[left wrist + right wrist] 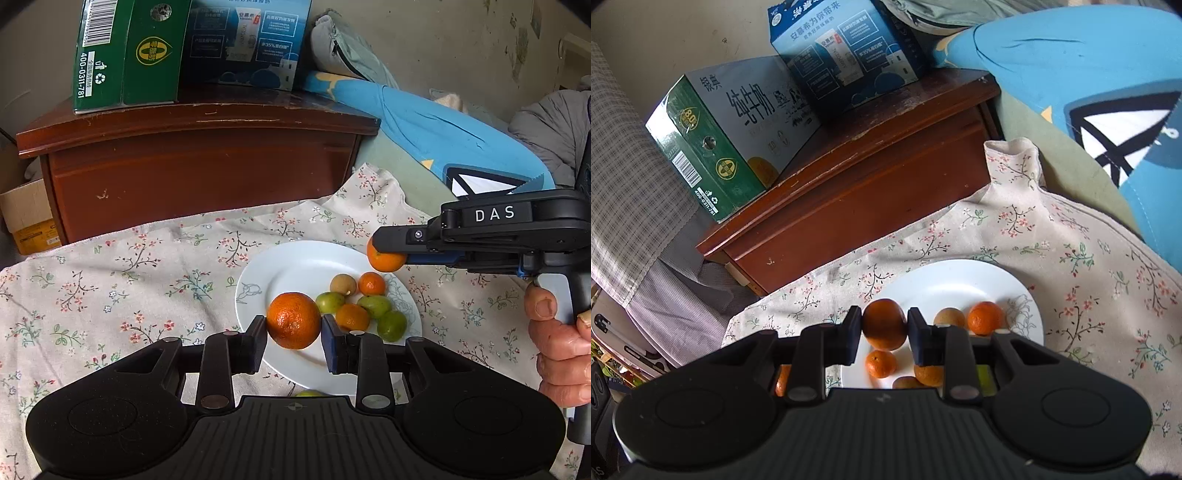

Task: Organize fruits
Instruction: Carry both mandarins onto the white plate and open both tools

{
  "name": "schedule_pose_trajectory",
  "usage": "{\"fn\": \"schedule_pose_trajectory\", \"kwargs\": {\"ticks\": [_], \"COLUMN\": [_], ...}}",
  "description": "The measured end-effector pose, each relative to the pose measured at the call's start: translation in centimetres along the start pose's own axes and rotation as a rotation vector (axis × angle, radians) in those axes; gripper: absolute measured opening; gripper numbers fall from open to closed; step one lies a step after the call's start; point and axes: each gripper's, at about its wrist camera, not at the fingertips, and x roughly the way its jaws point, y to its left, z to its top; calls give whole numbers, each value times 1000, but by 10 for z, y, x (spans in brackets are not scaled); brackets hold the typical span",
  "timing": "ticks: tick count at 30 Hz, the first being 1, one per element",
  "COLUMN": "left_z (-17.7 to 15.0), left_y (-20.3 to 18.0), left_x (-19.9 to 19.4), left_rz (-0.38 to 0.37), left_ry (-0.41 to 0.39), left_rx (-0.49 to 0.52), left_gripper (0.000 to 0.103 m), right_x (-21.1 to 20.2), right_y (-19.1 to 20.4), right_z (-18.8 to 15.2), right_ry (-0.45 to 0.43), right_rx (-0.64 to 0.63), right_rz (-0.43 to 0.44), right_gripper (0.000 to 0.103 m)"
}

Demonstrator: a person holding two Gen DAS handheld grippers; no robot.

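Observation:
My left gripper (294,332) is shut on a large orange (293,320), held just above the near rim of a white plate (295,266) on the floral cloth. My right gripper (885,328) is shut on a small orange (884,324), which also shows in the left wrist view (386,258) above the plate's far right rim, in the right gripper (388,245). On the plate lie small oranges (371,283), green fruits (375,305) and a tan fruit (342,284). The plate (960,280) shows below my right fingers with oranges (985,317) on it.
A brown wooden nightstand (199,162) stands behind the cloth with a green carton (122,55) and a blue carton (243,40) on top. A blue cushion (443,136) lies at the right. A cardboard box (27,218) sits at the far left.

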Motion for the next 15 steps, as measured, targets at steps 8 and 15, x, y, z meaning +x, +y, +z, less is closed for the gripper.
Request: {"fn": "schedule_pose_trajectory", "kwargs": {"ticks": [8,15], "left_z": [0,-2], "left_y": [0,-3], "left_x": [24,41], "left_rz": [5,4], "left_ry": [34,65], "left_rx": [-8,-19], "left_gripper": [29,29], "right_x": [33,55], "right_y": [-2,-5], "right_z": [0,-2], "right_ry": [51,96], "right_rx": [-27,-45], "right_rz": [-16,-32], "right_gripper": [27,27]}}
